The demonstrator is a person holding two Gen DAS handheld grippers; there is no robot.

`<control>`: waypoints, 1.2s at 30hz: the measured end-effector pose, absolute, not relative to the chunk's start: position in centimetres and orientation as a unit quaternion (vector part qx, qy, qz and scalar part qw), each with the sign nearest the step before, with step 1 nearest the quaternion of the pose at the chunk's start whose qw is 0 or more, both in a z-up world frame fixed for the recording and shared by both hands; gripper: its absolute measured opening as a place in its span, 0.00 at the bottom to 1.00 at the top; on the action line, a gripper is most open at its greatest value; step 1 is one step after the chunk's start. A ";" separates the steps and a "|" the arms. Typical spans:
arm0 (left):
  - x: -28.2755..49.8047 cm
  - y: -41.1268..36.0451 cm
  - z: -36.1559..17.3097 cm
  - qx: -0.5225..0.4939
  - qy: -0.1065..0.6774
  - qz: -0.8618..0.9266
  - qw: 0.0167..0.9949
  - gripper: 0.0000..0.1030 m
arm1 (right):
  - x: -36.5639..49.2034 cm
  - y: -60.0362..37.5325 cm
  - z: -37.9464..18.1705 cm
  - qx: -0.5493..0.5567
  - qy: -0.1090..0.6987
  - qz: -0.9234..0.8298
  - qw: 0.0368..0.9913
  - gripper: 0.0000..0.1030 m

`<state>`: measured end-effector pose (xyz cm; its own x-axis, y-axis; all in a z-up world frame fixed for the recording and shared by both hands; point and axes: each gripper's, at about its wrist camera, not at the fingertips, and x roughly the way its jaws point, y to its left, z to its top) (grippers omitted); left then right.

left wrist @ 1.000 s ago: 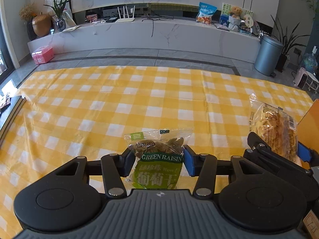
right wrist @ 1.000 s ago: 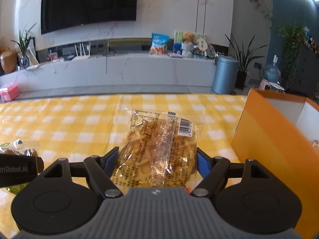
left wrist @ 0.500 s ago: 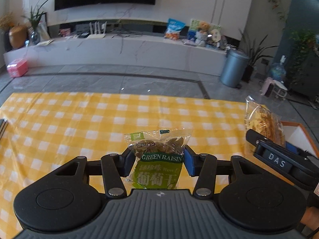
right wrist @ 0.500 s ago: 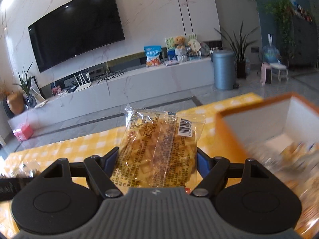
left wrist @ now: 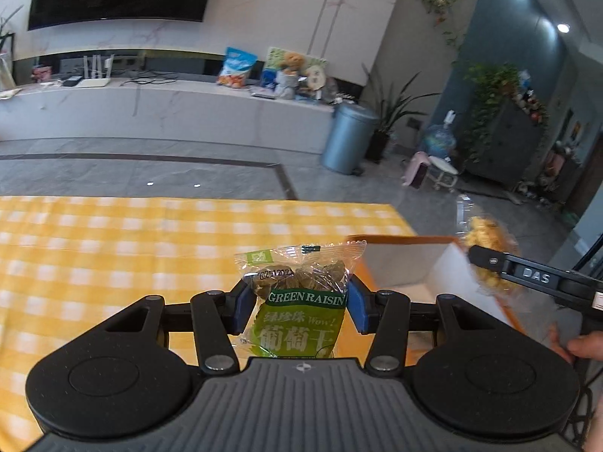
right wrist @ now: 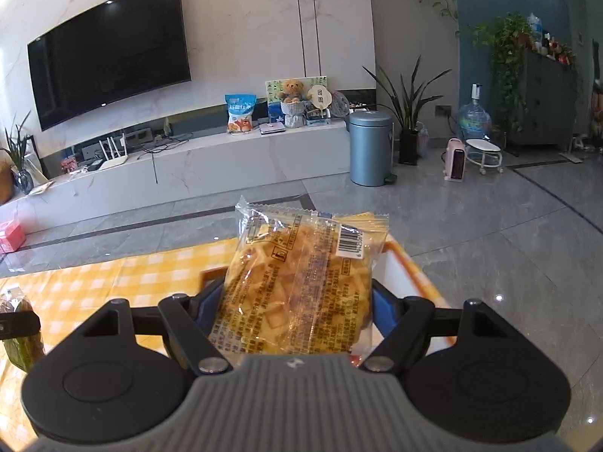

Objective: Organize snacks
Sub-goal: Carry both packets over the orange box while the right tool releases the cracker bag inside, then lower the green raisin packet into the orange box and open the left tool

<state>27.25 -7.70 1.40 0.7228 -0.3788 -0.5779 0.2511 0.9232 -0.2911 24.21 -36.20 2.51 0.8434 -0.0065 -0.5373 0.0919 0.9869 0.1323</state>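
Note:
My left gripper (left wrist: 297,307) is shut on a green raisin packet (left wrist: 301,309), held upright above the yellow checked tablecloth (left wrist: 113,256). My right gripper (right wrist: 297,301) is shut on a clear packet of yellow crackers (right wrist: 301,286), barcode at its upper right. An orange box with a white inside (left wrist: 414,263) stands at the table's right end, just right of the raisin packet. In the left wrist view the cracker packet (left wrist: 486,248) hangs over the box's far right side. In the right wrist view the box's rim (right wrist: 410,263) shows behind the cracker packet, and the raisin packet (right wrist: 19,324) sits at the left edge.
The table's far edge (left wrist: 188,199) runs across, with grey floor beyond. A person's fingers (left wrist: 582,346) show at the right edge. Far back stand a white TV bench (right wrist: 188,165), a blue bin (right wrist: 368,147) and a potted plant (right wrist: 409,113).
Both grippers have swung right and risen, each keeping its packet. The orange box has come into the left wrist view, and the cracker packet has moved from beside the box to over it.

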 end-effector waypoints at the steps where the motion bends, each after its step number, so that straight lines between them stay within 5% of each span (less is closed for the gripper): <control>1: 27.5 -8.3 1.1 -0.105 0.333 -0.178 0.920 0.56 | 24.6 -37.1 2.3 0.091 0.281 -0.017 0.955 0.73; 8: 28.8 -11.7 -1.1 -0.169 0.356 -0.219 0.892 0.56 | 29.9 -39.7 -2.9 0.158 0.358 -0.022 0.920 0.73; 19: 28.0 -13.1 -2.6 -0.182 0.363 -0.273 0.872 0.56 | 32.7 -37.2 -6.3 0.034 0.413 -0.093 0.905 0.79; 22: 27.8 -13.7 -2.1 -0.177 0.360 -0.276 0.874 0.56 | 30.4 -37.8 -4.4 0.035 0.381 -0.092 0.919 0.94; 36: 28.7 -21.2 -3.8 -0.186 0.383 -0.338 0.840 0.56 | 19.7 -45.5 0.7 0.197 0.225 -0.195 0.934 0.97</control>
